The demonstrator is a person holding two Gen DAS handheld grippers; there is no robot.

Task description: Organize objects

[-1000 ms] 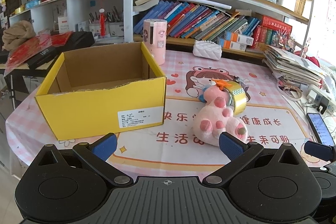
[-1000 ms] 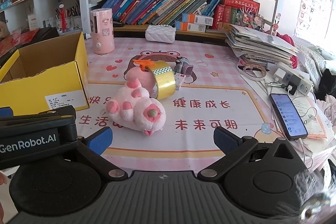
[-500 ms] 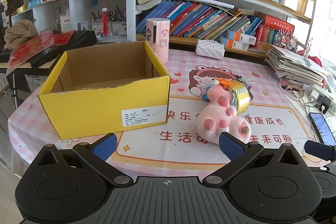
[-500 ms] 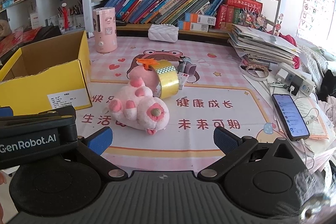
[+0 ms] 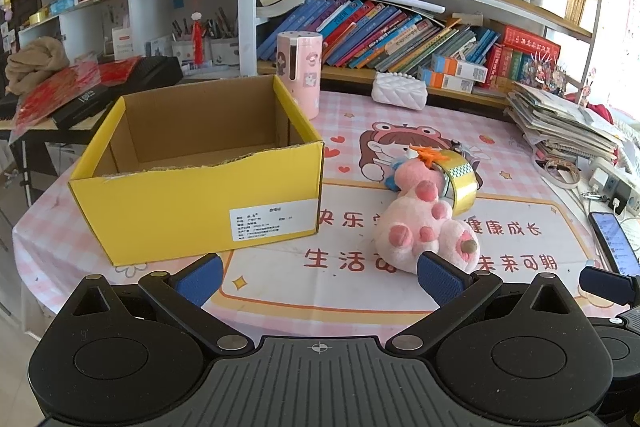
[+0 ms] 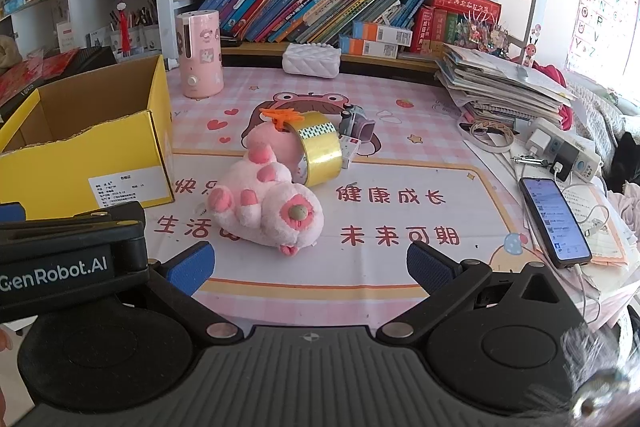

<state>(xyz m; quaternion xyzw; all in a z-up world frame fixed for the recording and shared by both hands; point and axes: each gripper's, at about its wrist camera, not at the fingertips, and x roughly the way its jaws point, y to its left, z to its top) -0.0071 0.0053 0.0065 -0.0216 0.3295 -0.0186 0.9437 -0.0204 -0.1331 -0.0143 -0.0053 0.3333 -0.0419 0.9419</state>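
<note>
Blue-padded left tongs (image 5: 318, 277) spread wide, nothing between the pads, hovering at the near edge of the worktop (image 5: 360, 291). Right tongs (image 6: 308, 267) also wide and empty (left unit's body shows at that view's left edge).

Just ahead: pink plush toy (image 6: 266, 205) lying on the printed pink mat, feet toward the cameras. Gold tape roll (image 6: 320, 151) stands on edge, touching the plush's far side. Orange clip (image 6: 280, 117) sits on top of that pile. Small grey-purple gadget (image 6: 358, 123) just behind the roll; can't tell what it is. Small blue item (image 5: 394, 179) pokes out behind the plush in the left wrist view, mostly hidden.

Left of the plush, apart from it: yellow cardboard box (image 5: 200, 203), open top, white label on the near face. Visible part of the interior looks bare (floor only partly in view).

Right edge of the worktop: smartphone (image 6: 556, 223) with screen lit and cable attached, power strip (image 6: 568, 155) behind it, stack of papers (image 6: 500, 83) further back.

Far side: pink cylindrical humidifier (image 6: 199, 55) behind the box, white quilted pouch (image 6: 311, 61) near the bookshelf (image 6: 320, 11).
</note>
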